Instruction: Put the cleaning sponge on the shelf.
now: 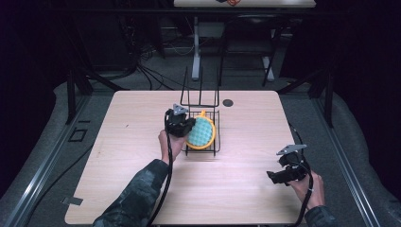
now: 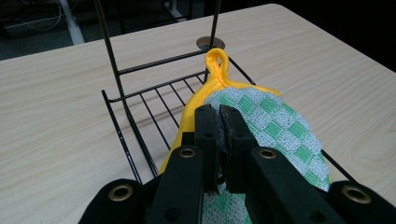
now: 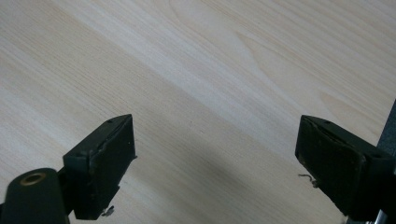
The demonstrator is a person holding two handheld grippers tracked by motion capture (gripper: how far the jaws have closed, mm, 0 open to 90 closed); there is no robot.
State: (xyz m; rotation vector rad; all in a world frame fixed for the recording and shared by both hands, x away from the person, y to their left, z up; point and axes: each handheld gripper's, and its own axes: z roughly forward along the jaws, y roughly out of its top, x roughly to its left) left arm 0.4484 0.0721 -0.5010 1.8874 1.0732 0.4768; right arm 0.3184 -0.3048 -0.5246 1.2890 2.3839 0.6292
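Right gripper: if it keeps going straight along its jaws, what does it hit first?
Most likely the bare wooden table. The right gripper has open jaws with nothing between them, aimed down at the tabletop; depth is unclear.

Pale wood table (image 1: pixel 142 189); black wire rack (image 1: pixel 208 150) on it, centre-back.

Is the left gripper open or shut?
Shut: the left gripper has its jaws pressed together on the pot holder, over the wire rack.
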